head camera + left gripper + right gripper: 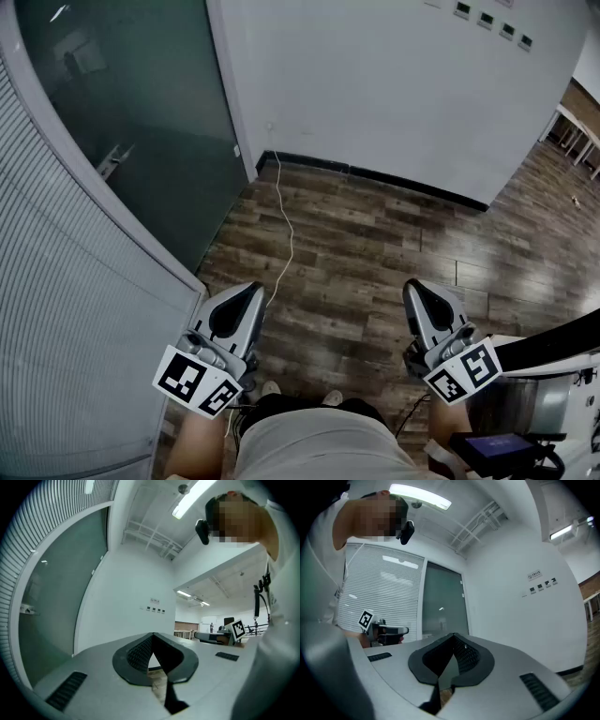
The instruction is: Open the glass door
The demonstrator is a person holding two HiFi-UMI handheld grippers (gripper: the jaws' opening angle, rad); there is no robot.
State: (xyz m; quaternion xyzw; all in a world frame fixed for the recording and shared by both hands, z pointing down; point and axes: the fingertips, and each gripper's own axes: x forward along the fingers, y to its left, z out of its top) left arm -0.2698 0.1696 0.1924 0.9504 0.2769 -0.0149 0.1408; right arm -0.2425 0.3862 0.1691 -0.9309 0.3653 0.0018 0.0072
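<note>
The glass door (141,112) is a dark frosted pane at the upper left, standing closed, with a metal handle (112,161) on it. It also shows in the left gripper view as the glass door (61,597) with its handle (27,609), and beyond the jaws in the right gripper view as the glass door (443,602). My left gripper (248,289) is held low over the wooden floor, well short of the door, jaws together and empty (151,637). My right gripper (414,284) hangs level beside it, also shut on nothing (453,637).
A ribbed white panel (66,309) curves along the left beside the door. A white wall (394,84) with small switches (492,21) stands ahead. A white cable (286,220) runs across the wooden floor. Tables (577,131) are at the far right, equipment (534,412) at the bottom right.
</note>
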